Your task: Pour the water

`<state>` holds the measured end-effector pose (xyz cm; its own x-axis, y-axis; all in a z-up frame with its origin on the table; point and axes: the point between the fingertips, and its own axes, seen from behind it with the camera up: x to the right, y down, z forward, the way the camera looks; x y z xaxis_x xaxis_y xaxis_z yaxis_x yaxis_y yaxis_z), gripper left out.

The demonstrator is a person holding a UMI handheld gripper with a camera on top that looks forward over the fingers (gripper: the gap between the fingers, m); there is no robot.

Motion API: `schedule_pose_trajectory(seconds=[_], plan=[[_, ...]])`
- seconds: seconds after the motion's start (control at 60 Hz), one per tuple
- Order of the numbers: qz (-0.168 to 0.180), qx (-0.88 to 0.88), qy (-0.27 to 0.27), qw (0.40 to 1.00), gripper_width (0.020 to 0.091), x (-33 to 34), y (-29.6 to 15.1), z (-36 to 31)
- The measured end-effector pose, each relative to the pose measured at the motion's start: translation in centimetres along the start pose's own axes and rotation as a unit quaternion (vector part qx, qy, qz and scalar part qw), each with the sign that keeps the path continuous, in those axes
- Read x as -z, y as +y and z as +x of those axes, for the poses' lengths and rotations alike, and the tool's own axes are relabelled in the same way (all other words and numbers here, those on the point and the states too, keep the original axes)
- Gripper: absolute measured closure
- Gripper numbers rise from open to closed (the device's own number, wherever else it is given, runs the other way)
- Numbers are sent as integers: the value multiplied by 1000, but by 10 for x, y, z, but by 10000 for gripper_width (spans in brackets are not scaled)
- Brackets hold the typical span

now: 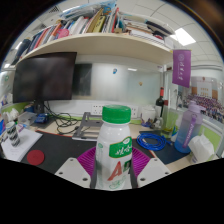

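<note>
**Bottle in tongs, pouring not begun**

I find the tongs (pixel 113 168) clamped on the bottle (pixel 114 148), both purple pads (pixel 86 160) pressing its sides. It stands upright above the table (pixel 60 150), near its front edge. White body, green cap (pixel 116 114) on, green-and-red label. I judge grasping done; uncapping and pouring remain. Receiving vessel not identified.

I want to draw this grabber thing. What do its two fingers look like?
The gripper has two chunky pale grey fingers with flat, angular tips, spreading apart like a V. Each wears a magenta pad with little ridges on its inner face. No cables, markings or sleeve show here.
</note>
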<state>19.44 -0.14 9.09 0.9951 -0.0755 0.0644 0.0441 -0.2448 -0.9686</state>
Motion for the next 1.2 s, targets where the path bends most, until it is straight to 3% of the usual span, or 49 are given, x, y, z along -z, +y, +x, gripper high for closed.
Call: schedule_pose_trajectory(seconds=[0.167, 0.4, 0.633, 0.817, 0.983, 1.2], plan=[[4, 7, 1, 1000, 746, 0, 0, -2], [-14, 72, 24, 997, 748, 3, -16, -20], [-55, 260, 7, 964, 744, 14, -64, -108], [-68, 435, -25, 897, 739, 20, -86, -192], [-53, 592, -44, 803, 740, 21, -100, -257], [-34, 738, -56, 672, 741, 12, -87, -312]])
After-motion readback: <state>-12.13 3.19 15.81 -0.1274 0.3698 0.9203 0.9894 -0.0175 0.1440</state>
